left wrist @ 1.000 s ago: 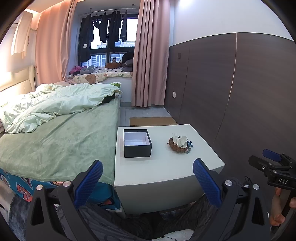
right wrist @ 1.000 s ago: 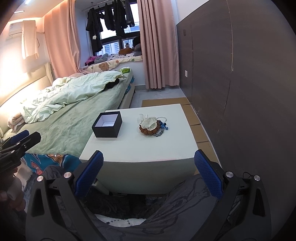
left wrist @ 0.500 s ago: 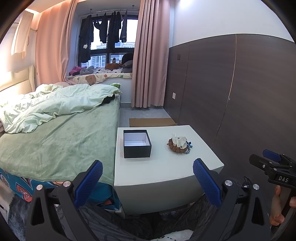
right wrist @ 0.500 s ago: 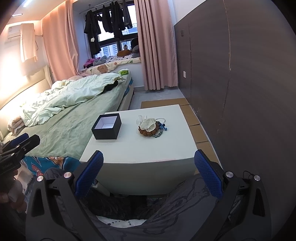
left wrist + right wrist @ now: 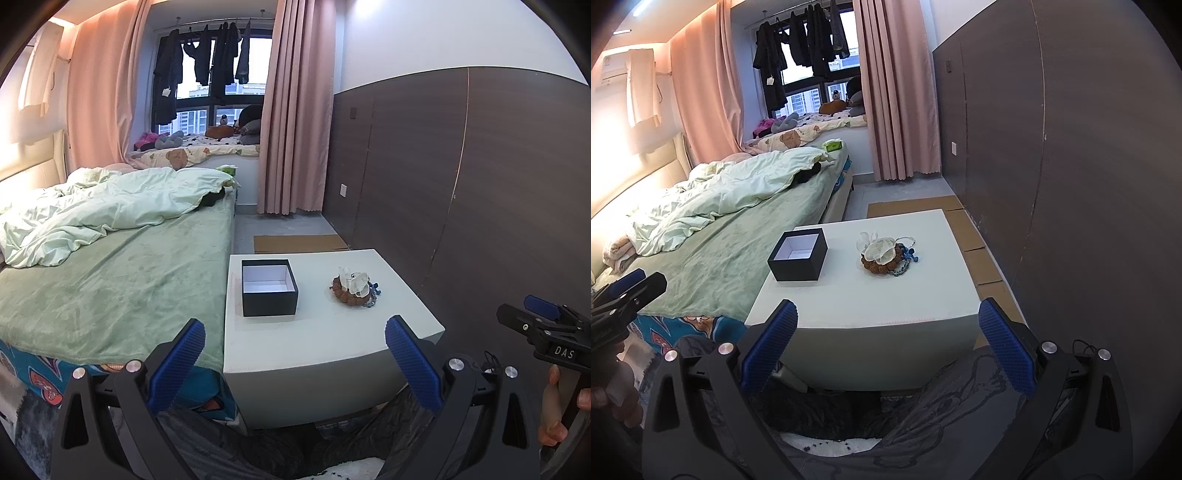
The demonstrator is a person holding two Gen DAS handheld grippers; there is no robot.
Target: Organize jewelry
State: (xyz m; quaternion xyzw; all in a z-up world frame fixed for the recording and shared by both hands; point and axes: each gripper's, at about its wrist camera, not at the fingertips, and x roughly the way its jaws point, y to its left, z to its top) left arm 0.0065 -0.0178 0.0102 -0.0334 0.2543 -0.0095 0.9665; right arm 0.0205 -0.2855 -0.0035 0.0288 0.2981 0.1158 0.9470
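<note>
Approach step: both tools, left tool (image 5: 293, 363) and right tool (image 5: 886, 345), spread wide, empty, short of counter (image 5: 923, 295). Next, probably: reach to jewelry pile (image 5: 886, 254), pinch one piece, drop into black box (image 5: 798, 254).

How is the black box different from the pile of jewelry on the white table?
The black box is one tidy square shape with straight sides; the jewelry pile is a lumpy heap of brown beads, pale see-through pieces and blue bits. The box is open and looks empty inside; the pile is stacked up. The box sits nearer the bed; the pile sits nearer the dark wall. Both rest on the white table, apart, with neither gripper touching them.
</note>
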